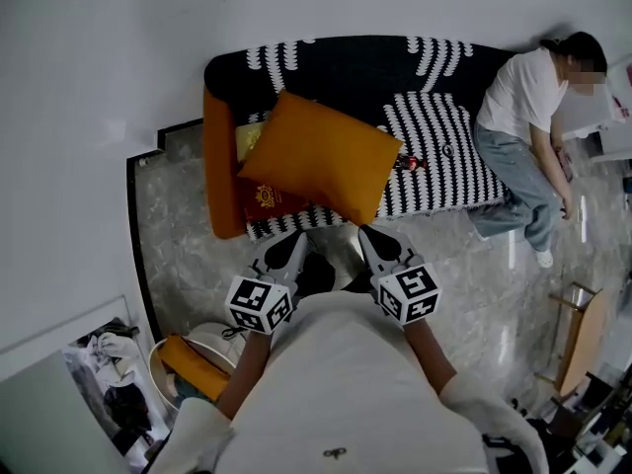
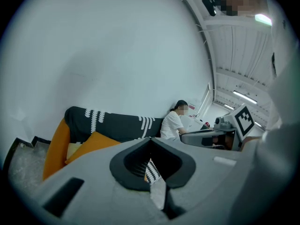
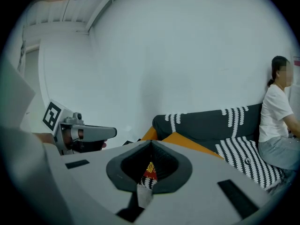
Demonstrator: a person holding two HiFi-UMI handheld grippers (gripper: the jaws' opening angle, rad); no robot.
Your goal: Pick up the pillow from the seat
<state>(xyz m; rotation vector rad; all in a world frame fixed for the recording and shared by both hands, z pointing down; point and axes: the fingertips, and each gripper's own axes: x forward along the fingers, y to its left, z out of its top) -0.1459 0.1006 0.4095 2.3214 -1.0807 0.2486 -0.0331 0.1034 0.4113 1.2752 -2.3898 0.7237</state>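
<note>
An orange pillow (image 1: 321,156) leans tilted on the left part of a black-and-white patterned sofa (image 1: 444,151), over a dark red cushion (image 1: 265,200). Both grippers hover in front of the sofa's front edge, just short of the pillow and touching nothing. My left gripper (image 1: 288,252) is shut and empty, and my right gripper (image 1: 378,245) is shut and empty too. In the left gripper view the pillow (image 2: 91,144) lies beyond the closed jaws (image 2: 151,146). In the right gripper view the pillow (image 3: 192,144) shows past the closed jaws (image 3: 151,150).
A person (image 1: 523,117) sits at the sofa's right end. The sofa has an orange armrest (image 1: 222,166) on its left, next to a white wall. A round basket (image 1: 188,363) stands on the marble floor at lower left, a wooden stand (image 1: 583,334) at right.
</note>
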